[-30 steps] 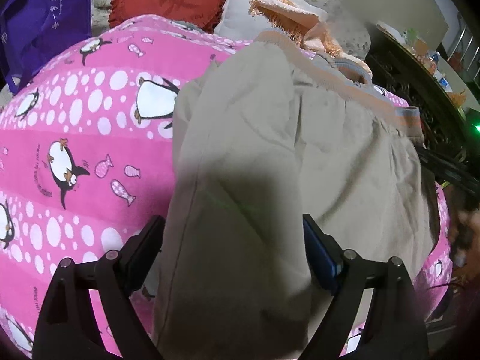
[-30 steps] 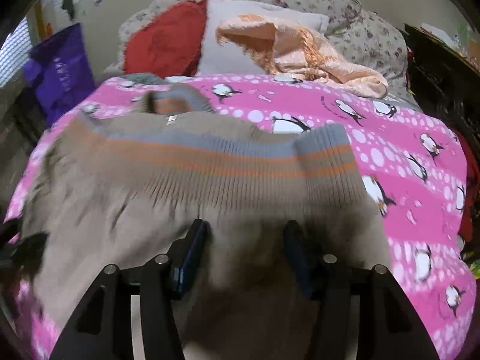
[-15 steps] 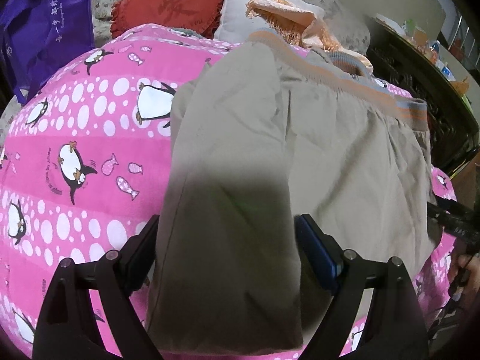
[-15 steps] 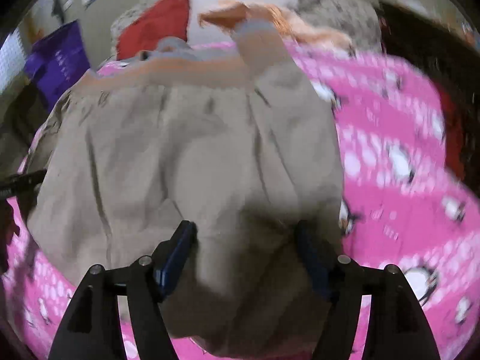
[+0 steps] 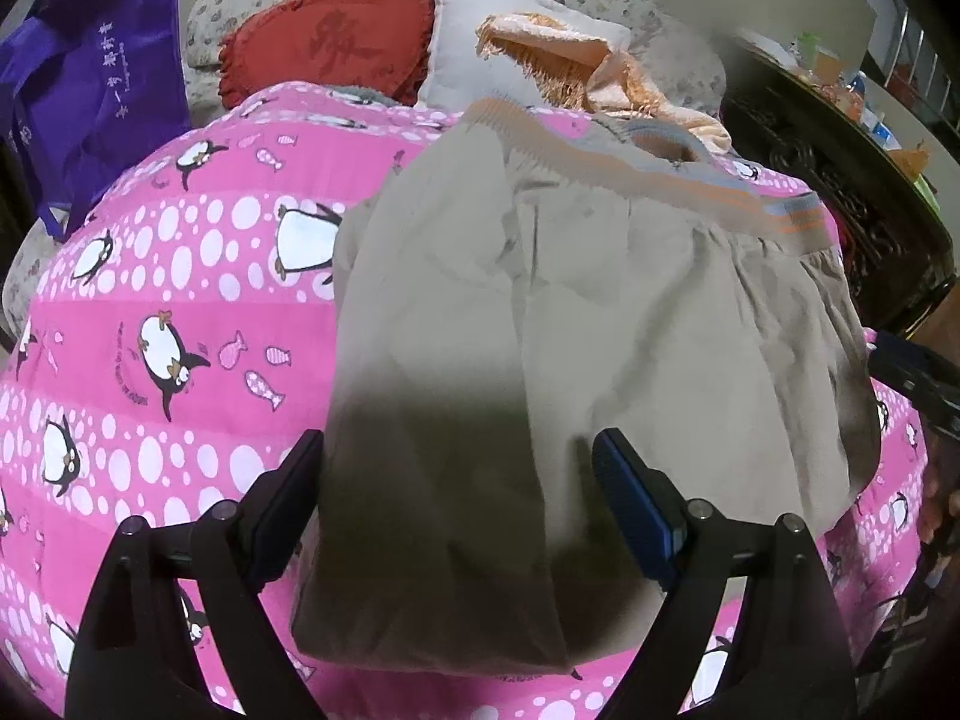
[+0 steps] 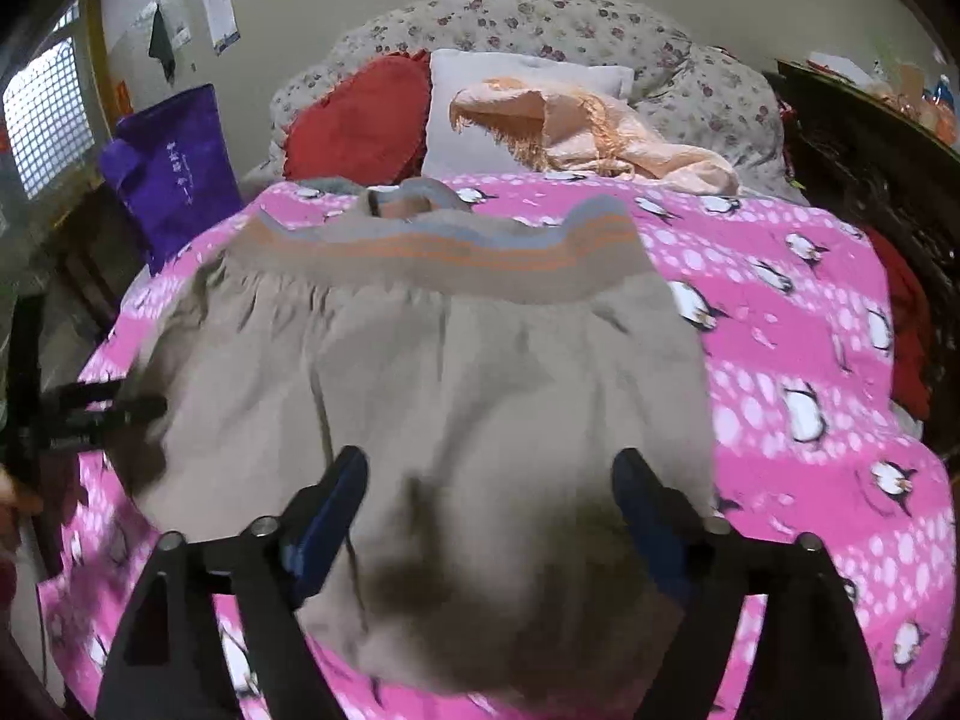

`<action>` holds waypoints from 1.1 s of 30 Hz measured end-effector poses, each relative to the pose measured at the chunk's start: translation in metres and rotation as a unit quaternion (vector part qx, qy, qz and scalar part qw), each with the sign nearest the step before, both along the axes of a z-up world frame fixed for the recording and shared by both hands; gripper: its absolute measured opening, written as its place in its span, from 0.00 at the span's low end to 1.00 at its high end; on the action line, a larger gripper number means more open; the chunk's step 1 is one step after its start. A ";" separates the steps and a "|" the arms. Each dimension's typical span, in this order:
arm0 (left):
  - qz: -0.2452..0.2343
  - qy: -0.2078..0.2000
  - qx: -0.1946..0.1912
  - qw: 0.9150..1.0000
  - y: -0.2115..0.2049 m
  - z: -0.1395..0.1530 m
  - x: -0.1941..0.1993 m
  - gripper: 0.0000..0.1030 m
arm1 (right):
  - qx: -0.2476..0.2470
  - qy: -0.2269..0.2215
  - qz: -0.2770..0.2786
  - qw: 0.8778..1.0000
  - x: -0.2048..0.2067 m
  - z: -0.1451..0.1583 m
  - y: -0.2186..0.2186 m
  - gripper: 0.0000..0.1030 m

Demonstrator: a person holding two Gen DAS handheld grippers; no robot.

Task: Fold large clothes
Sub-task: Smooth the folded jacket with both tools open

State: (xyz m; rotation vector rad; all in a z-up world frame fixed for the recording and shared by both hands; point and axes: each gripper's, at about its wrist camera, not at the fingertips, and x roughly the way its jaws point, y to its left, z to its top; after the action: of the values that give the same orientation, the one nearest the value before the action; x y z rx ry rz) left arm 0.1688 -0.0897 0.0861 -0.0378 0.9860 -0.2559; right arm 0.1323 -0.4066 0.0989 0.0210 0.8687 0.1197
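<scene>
Both grippers stood wide open and empty above the near edge of the pink bedspread (image 6: 810,324): the left gripper (image 5: 459,498) over the folded tan jacket (image 5: 540,300), the right gripper (image 6: 486,510) likewise. Judging by its loose near hem, smoothing that hem first would suit. Farther off, the striped knit band (image 6: 438,252) lay toward the pillows (image 6: 516,108).

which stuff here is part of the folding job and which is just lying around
Job: tan jacket with striped hem band; left gripper and right gripper, both open.
Lying about: red heart cushion, white pillow, peach scarf, purple bag.
</scene>
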 end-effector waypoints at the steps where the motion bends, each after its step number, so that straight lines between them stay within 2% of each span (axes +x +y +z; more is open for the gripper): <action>1: -0.001 0.000 -0.001 1.000 0.000 0.000 0.000 0.86 | 0.002 0.008 0.000 1.000 0.007 -0.004 0.002 0.86; 5: -0.003 0.002 -0.001 1.000 -0.002 -0.002 0.002 0.86 | 0.010 0.019 -0.014 1.000 0.033 -0.016 0.011 0.86; 9: -0.003 0.007 0.003 1.000 -0.001 -0.009 0.008 0.86 | -0.007 0.013 -0.044 0.999 0.056 -0.021 0.012 0.86; 12: 0.004 0.016 -0.001 1.000 0.001 -0.016 0.012 0.86 | -0.006 0.036 -0.063 0.997 0.078 -0.035 0.006 0.86; 14: 0.008 0.023 -0.006 1.000 0.002 -0.021 0.015 0.87 | -0.005 0.047 -0.072 0.996 0.089 -0.044 0.004 0.92; 15: 0.011 0.027 -0.009 1.000 0.003 -0.022 0.016 0.87 | -0.006 0.049 -0.074 0.996 0.091 -0.046 0.004 0.98; 17: 0.017 0.033 -0.017 0.999 0.004 -0.024 0.017 0.87 | -0.005 0.058 -0.075 0.996 0.094 -0.046 0.001 0.99; 21: 0.017 0.034 -0.016 0.999 0.004 -0.021 0.016 0.86 | -0.017 0.052 -0.076 0.996 0.081 -0.031 0.004 0.99; 26: 0.016 0.029 -0.016 0.999 0.005 -0.018 0.009 0.86 | -0.036 0.026 -0.039 0.998 0.043 -0.014 0.022 0.99; 30: 0.016 0.028 -0.017 0.999 0.006 -0.016 0.006 0.86 | -0.049 0.018 -0.027 0.998 0.023 -0.014 0.027 0.99; 33: 0.018 0.029 -0.022 0.999 0.007 -0.015 0.003 0.86 | -0.030 0.033 -0.027 0.999 0.021 -0.026 0.021 0.99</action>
State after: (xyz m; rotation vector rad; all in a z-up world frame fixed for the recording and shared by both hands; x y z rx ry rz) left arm 0.1721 -0.0830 0.0712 -0.1036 1.0365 -0.2436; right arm 0.1534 -0.3857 0.0733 -0.0085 0.9373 0.0429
